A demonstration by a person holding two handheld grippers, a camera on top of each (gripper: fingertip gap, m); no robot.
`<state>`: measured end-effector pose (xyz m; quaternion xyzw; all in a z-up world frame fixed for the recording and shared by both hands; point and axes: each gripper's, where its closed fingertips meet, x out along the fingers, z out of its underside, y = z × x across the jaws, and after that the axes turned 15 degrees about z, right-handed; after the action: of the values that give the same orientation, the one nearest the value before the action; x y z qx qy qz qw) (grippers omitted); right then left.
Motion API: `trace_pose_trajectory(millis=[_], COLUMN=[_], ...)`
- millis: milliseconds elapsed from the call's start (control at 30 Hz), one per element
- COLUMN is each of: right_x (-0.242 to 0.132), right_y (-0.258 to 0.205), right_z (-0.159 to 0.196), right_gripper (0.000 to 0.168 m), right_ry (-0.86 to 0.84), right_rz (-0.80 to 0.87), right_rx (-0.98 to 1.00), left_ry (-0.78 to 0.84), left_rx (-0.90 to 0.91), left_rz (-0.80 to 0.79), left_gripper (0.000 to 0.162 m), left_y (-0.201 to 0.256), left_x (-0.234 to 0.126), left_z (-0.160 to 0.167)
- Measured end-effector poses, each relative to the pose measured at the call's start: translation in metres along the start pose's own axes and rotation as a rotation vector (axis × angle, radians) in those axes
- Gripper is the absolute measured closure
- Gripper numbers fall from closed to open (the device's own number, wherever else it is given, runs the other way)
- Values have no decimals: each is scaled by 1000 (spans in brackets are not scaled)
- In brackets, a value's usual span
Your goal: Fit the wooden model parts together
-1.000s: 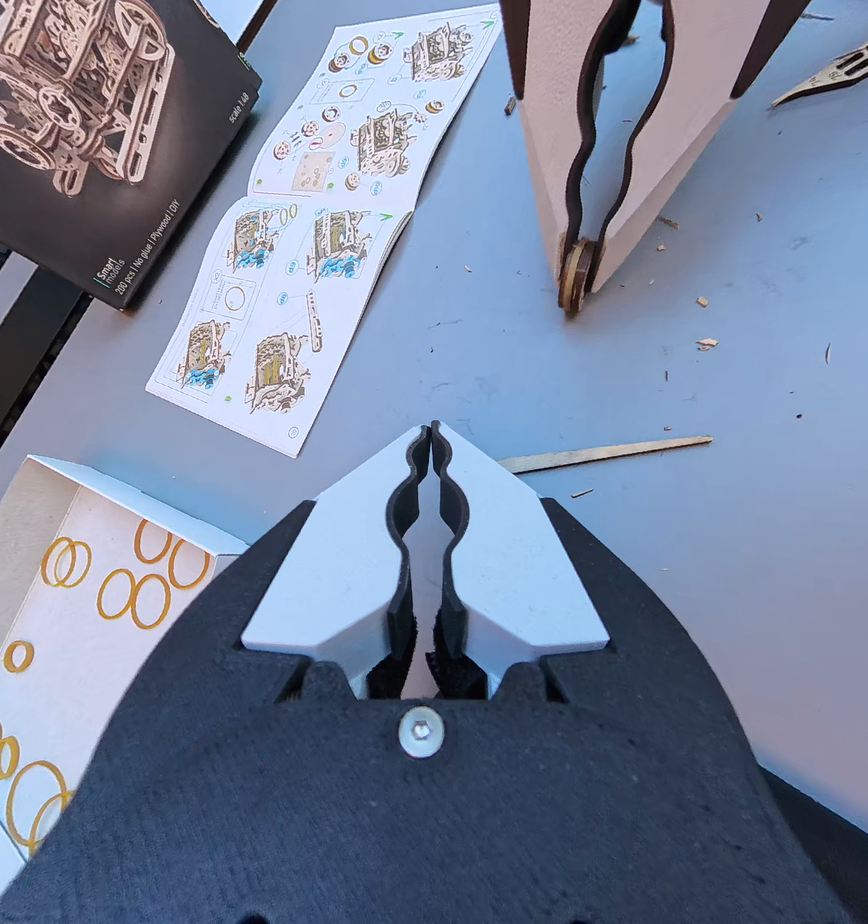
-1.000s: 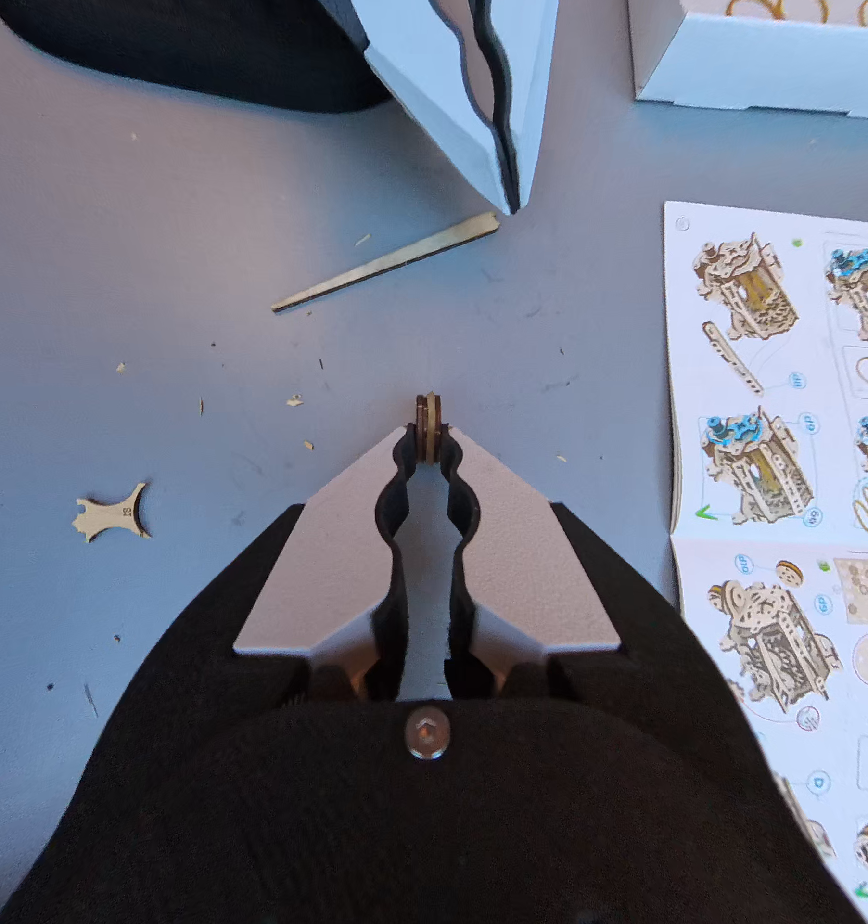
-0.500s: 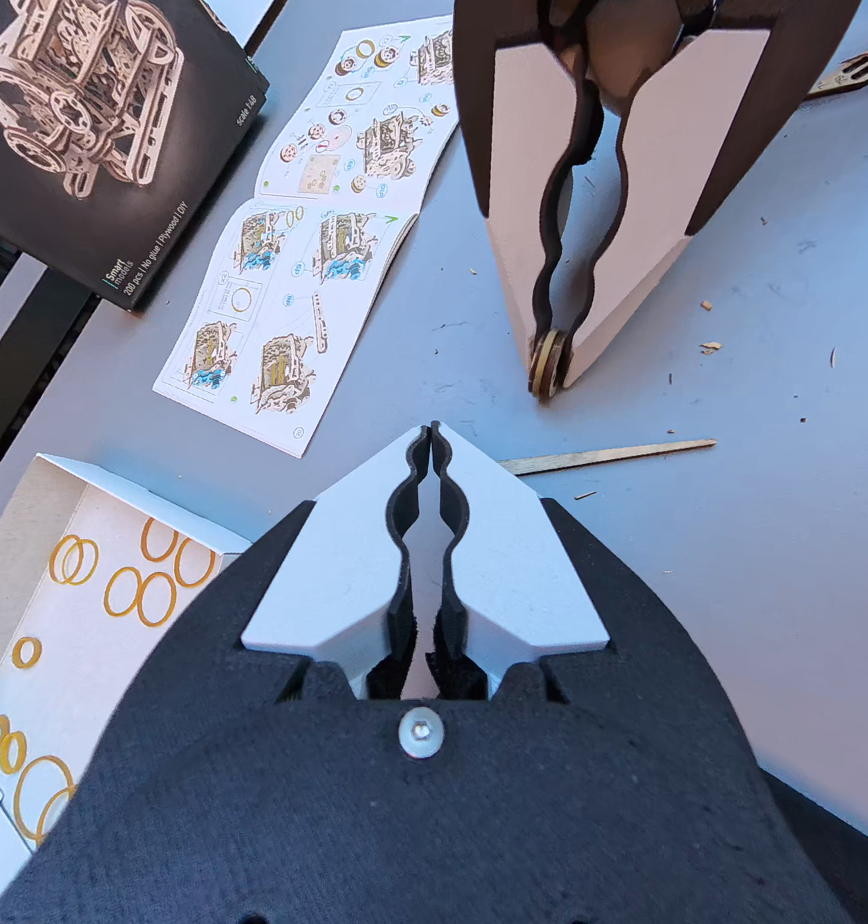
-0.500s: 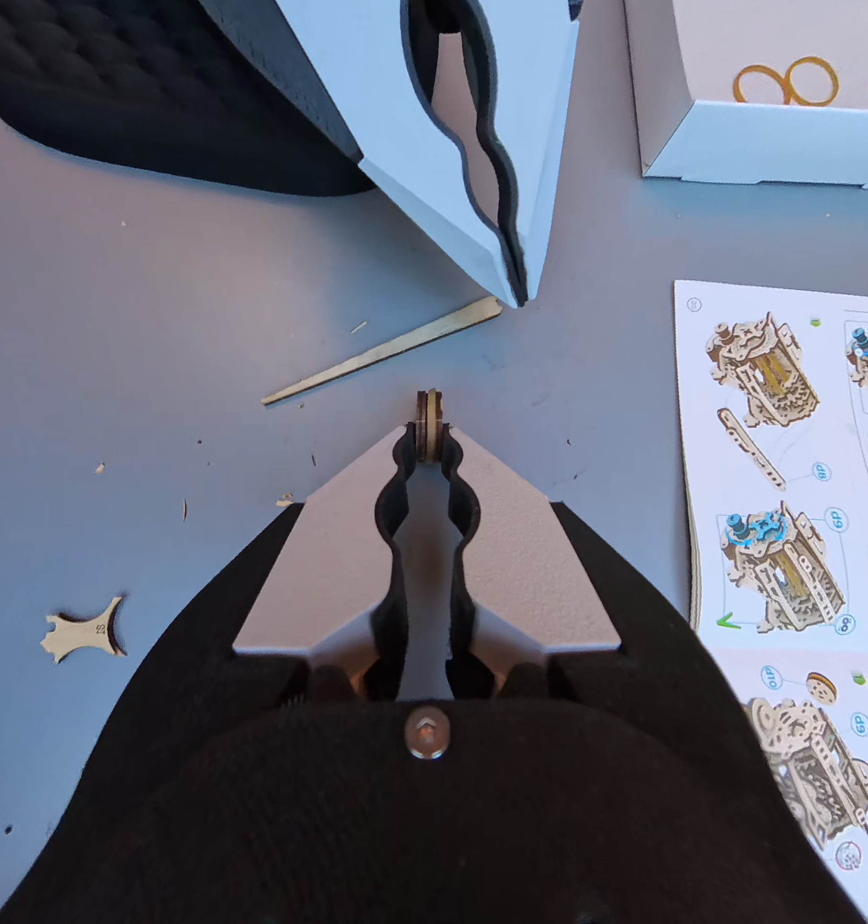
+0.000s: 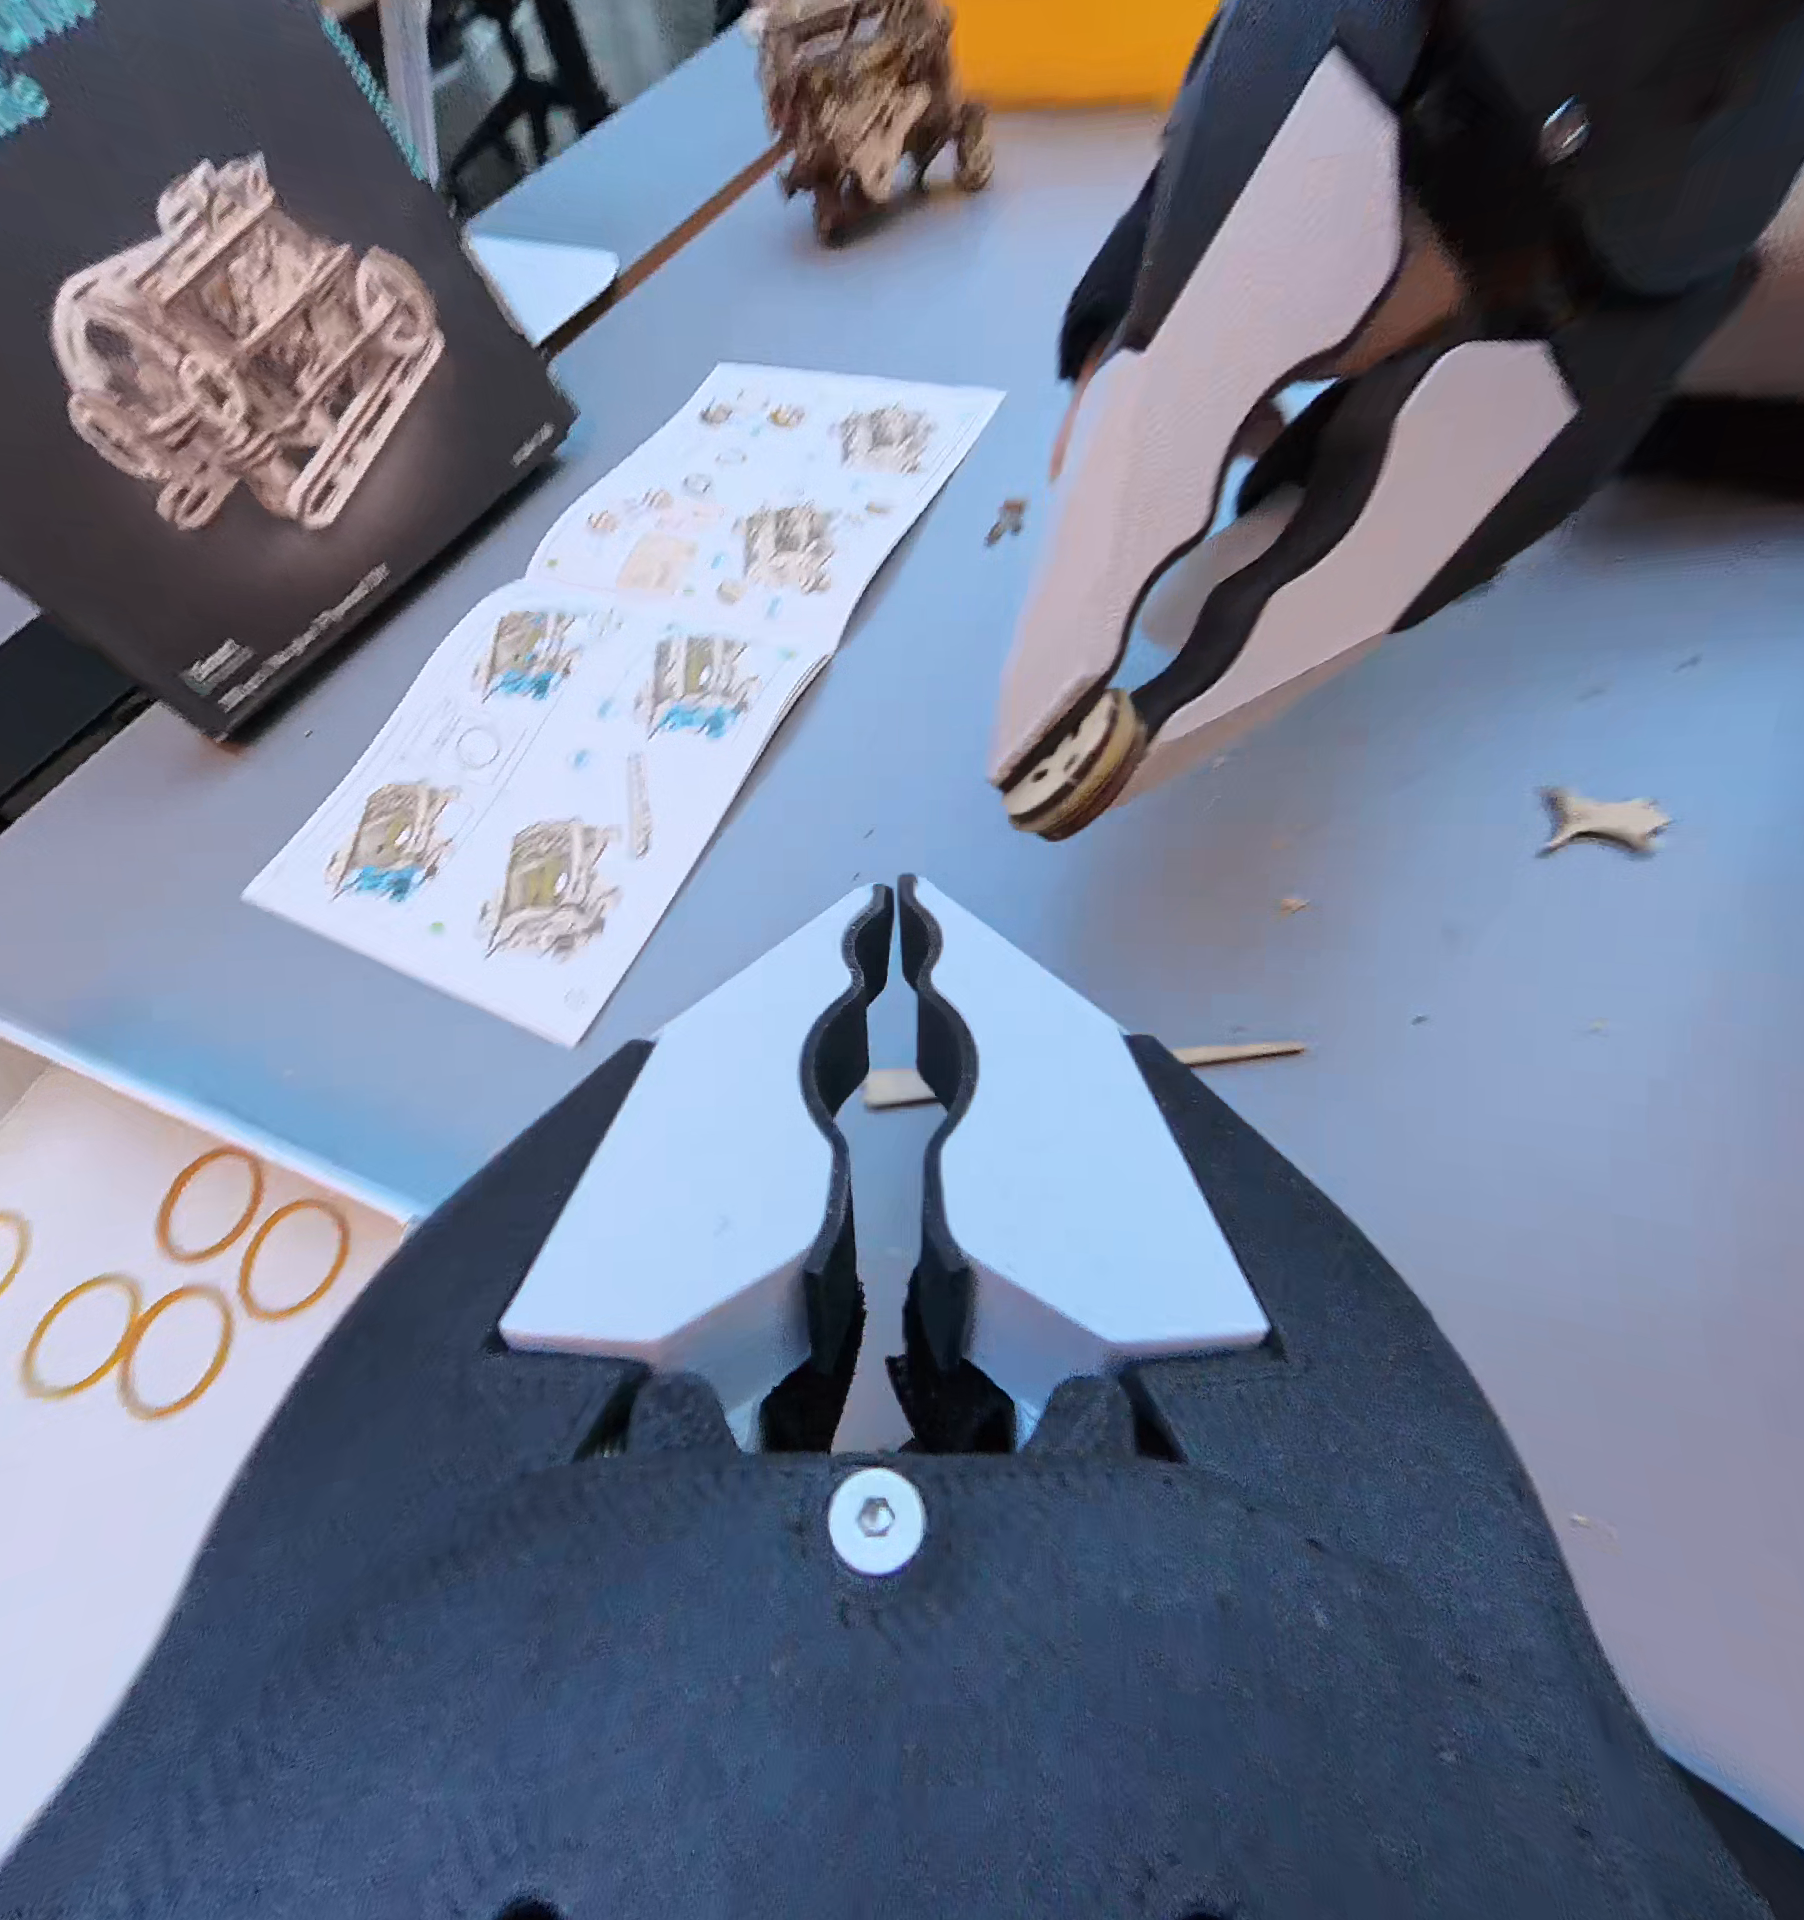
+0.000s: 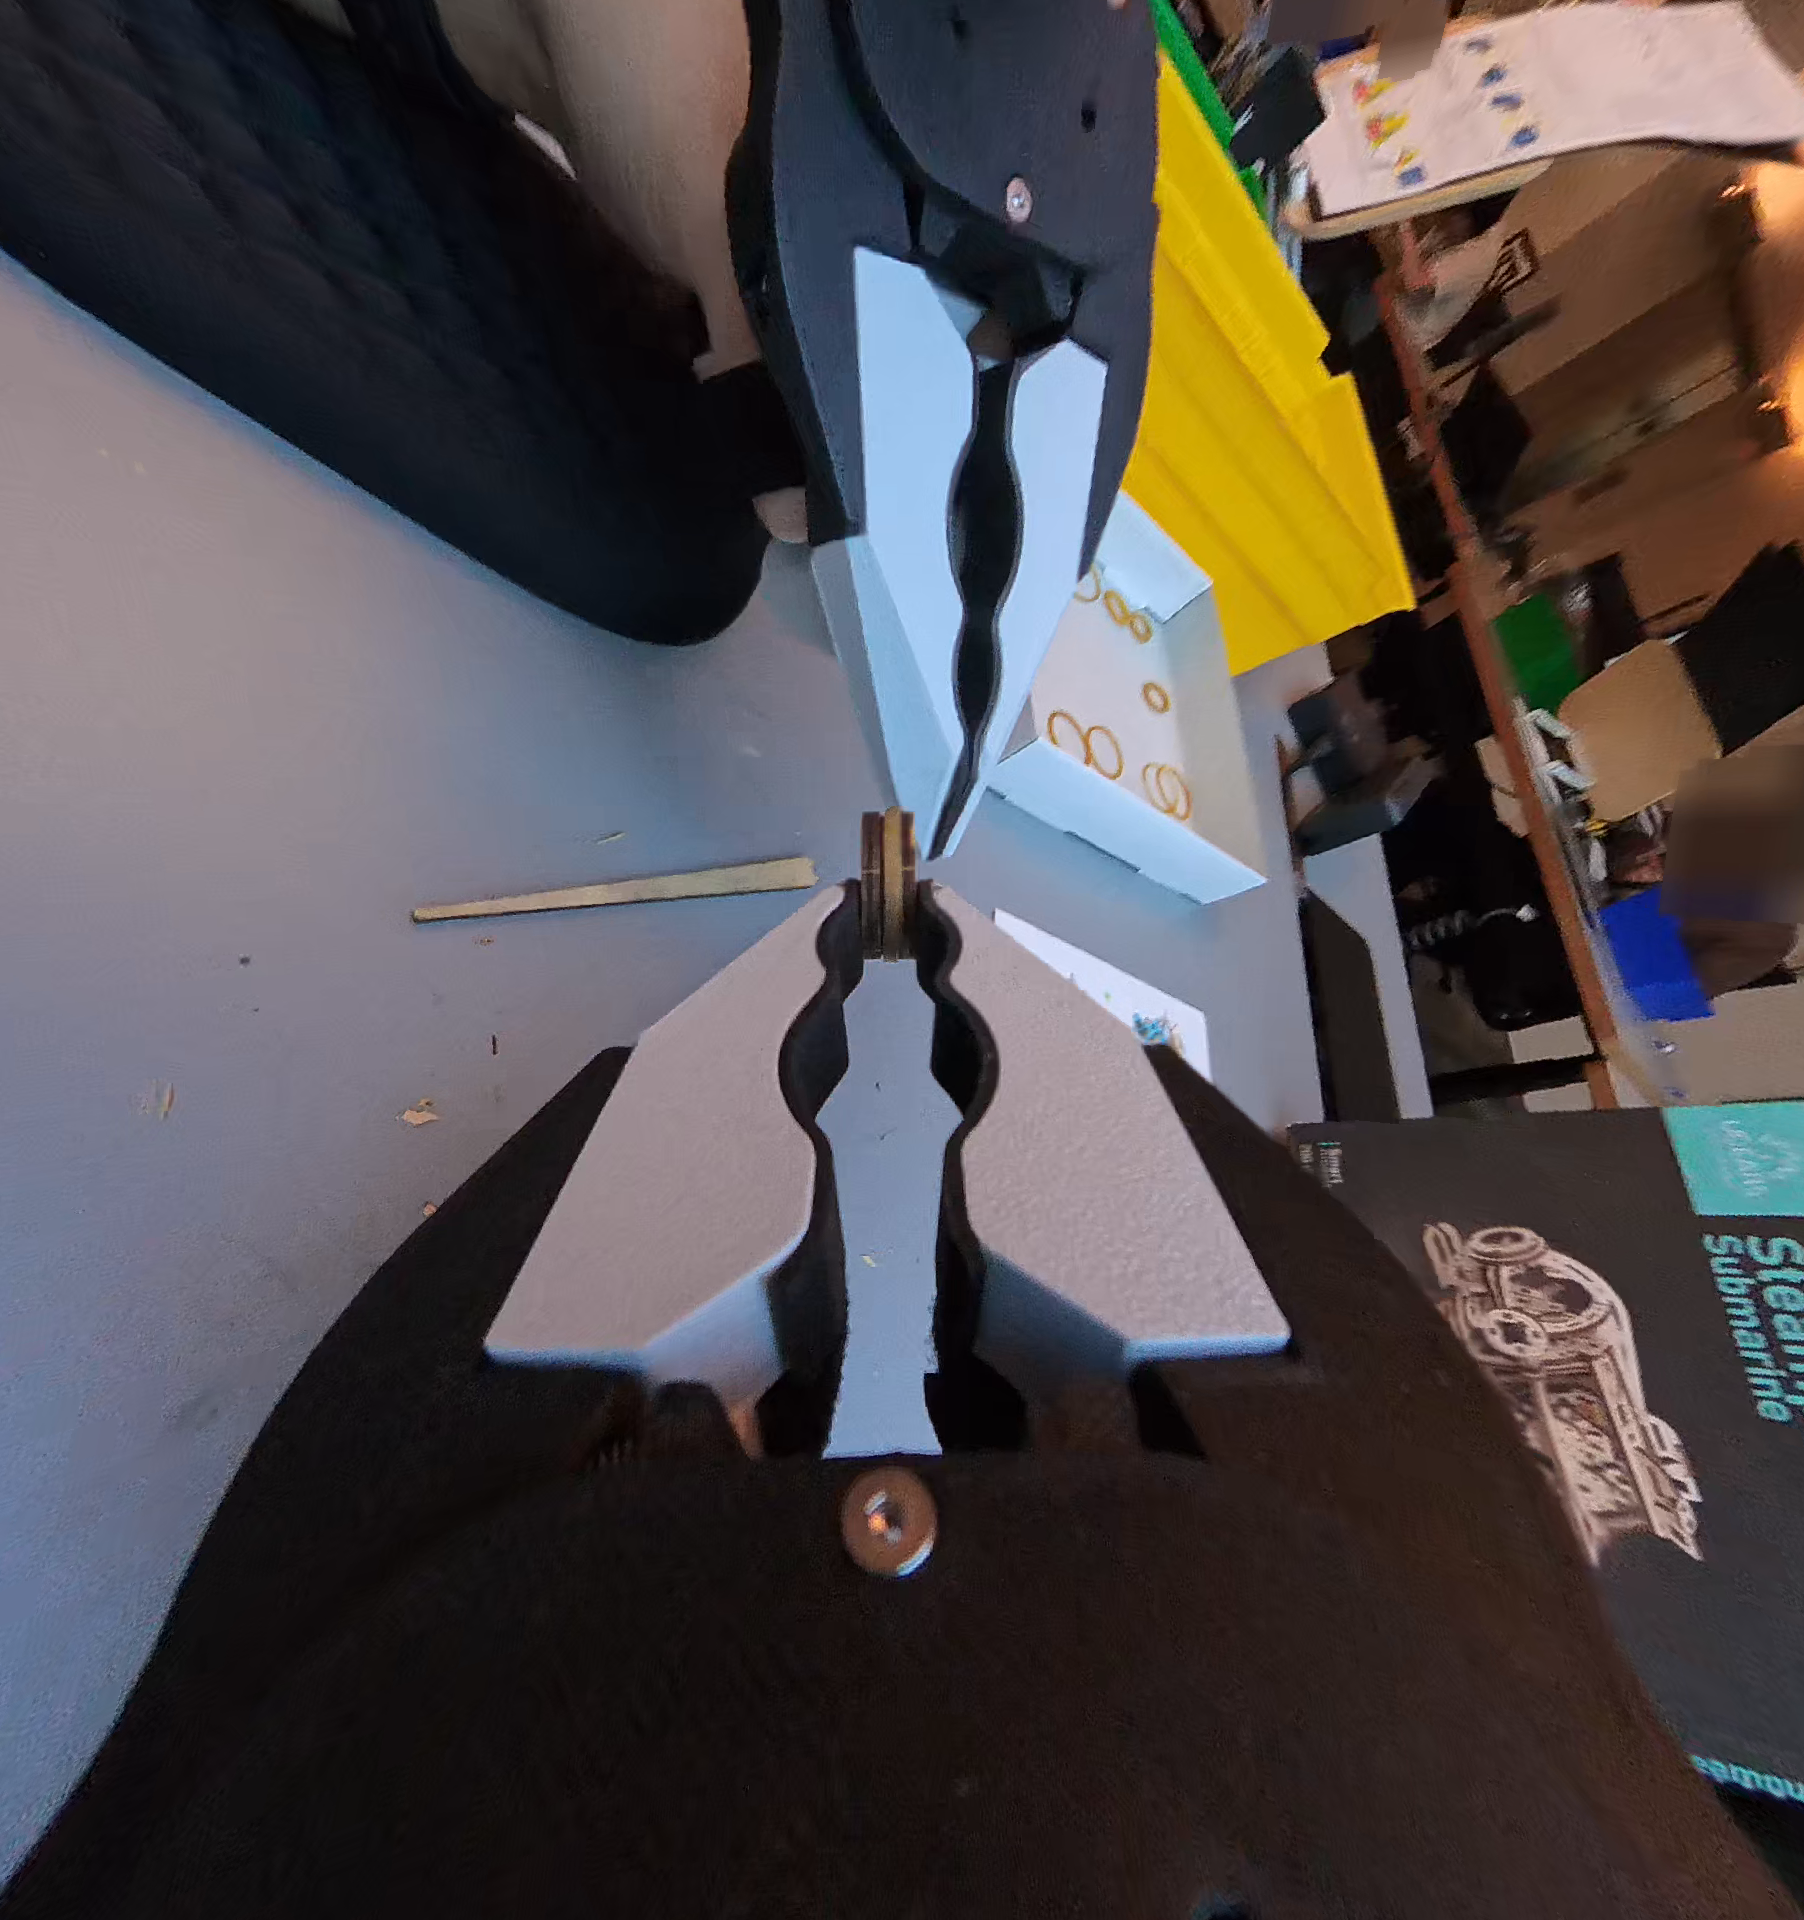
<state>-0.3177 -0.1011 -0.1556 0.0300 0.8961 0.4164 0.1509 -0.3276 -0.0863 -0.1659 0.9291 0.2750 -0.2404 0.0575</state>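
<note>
Wooden disc sits pinched in my right claw at frame centre, my left claw pressed together and empty, so joining it to another part is still ahead, I judge.

1. My left tongs have a black, grainy shell that widens toward the camera.
2. Their two fingers are pale grey wedges lined with wavy black pads.
3. A silver hex screw sits at the pivot.
4. My right tongs are built alike, screw included.
5. Their shell looks faintly brownish, perhaps only from the light.
</note>
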Motion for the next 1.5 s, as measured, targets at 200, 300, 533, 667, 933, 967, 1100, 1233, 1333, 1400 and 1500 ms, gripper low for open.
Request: trace_pose_trajectory(millis=[200,300,533,667,933,967,1100,1233,1333,1400,1500], right_x=[-24,-35,-45,-42,-37,-36,-29,-22,-11,-4,4], right_y=[7,10,16,9,4,6,21,35,18,20,32], right_z=[-26,-40,-49,-52,-53,-52,-39,-25,-19,-19,-21], right_gripper=[161,161,161,161,160,159,131,127,126,127,127], right_ry=[124,192,285,290,274,268,220,156,110,100,86], right_rz=[-33,-80,-135,-155,-158,-141,-9,185,145,174,233], right_rx=[149,247,378,347,324,332,294,132,64,93,154], left_ry=[205,261,345,328,289,297,333,419,493,462,449], left_rx=[230,386,374,391,392,359,62,-394,-568,-596,-648], left_rz=[70,46,169,167,170,177,192,399,437,413,436], left_gripper=[148,155,144,147,155,155,156,156,156,156,156], left_y=[34,49,68,71,71,68,38,24,13,9,10], left_x=[-15,-21,-28,-22,-21,-22,-24,-20,-24,-23,-20], left_z=[-44,-57,-66,-64,-62,-62,-55,-48,-46,-39,-35])
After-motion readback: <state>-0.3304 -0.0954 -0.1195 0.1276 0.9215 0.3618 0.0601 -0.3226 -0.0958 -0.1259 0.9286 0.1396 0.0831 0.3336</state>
